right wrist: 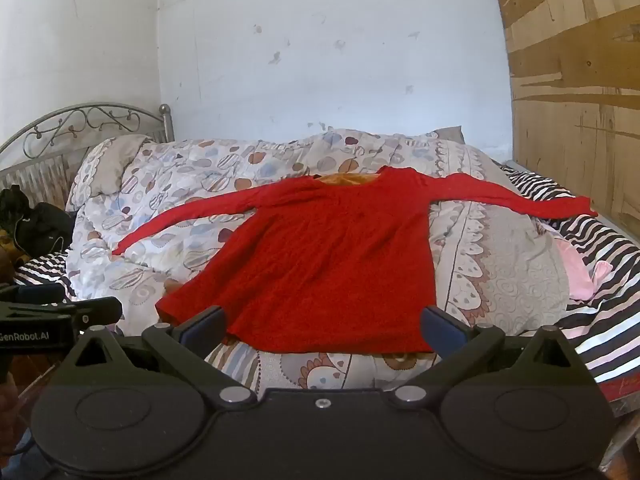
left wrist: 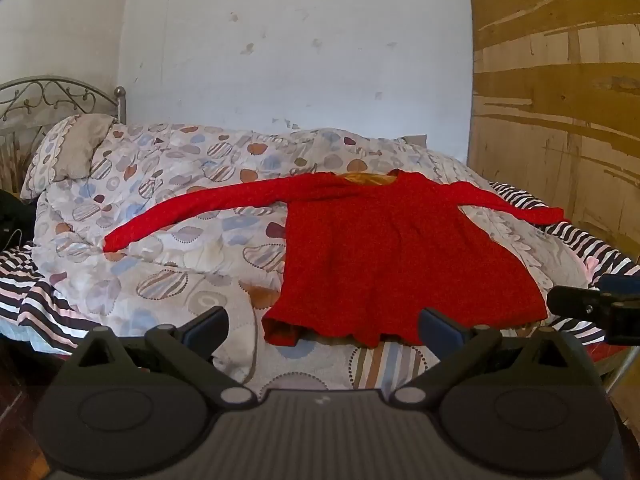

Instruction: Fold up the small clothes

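Lying flat, unfolded on the bed (right wrist: 520, 280): red top (right wrist: 332, 256), sleeves spread. Left tool (left wrist: 322, 330), right tool (right wrist: 322, 330) both apart, empty; folding all ahead.

The red top (right wrist: 328, 248) reads as a soft, matt knit with a nubbly surface, lying on a quilted, puffy cotton-looking duvet (right wrist: 200, 184) printed with dots and stripes. Far left, the headboard (right wrist: 92, 120) is grey wrought metal with a dull sheen; on the right, the board wall (right wrist: 580, 92) is rough, scuffed wood. Both grippers, left (left wrist: 322, 326) and right (right wrist: 322, 326), look like matt black plastic.
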A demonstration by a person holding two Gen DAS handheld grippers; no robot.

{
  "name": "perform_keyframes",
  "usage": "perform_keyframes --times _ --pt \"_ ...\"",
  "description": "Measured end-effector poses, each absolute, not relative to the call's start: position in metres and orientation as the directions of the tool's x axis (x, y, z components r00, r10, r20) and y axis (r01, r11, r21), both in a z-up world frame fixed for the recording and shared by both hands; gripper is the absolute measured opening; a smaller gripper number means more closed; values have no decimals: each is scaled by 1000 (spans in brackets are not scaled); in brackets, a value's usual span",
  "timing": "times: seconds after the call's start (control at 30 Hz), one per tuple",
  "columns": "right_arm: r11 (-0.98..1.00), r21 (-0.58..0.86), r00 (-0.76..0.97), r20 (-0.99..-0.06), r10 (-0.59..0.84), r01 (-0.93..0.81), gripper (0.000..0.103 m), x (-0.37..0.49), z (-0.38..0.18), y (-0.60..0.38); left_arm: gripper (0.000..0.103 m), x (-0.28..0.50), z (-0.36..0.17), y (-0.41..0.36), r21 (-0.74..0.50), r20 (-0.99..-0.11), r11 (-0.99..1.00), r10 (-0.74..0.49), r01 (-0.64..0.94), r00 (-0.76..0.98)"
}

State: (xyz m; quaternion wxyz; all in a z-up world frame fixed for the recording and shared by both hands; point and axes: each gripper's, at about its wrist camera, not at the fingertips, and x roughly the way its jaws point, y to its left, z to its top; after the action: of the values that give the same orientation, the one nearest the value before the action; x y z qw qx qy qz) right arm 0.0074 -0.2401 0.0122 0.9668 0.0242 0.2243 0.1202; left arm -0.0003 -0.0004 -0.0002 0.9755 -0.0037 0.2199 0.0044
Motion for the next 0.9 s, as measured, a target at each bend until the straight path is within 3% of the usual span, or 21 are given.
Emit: perform_keyframes --times 0.9 --pt "971 85 870 -432 239 -225 103 7 12 -238 102 -2 -3 7 -19 -443 1000 9 -20 896"
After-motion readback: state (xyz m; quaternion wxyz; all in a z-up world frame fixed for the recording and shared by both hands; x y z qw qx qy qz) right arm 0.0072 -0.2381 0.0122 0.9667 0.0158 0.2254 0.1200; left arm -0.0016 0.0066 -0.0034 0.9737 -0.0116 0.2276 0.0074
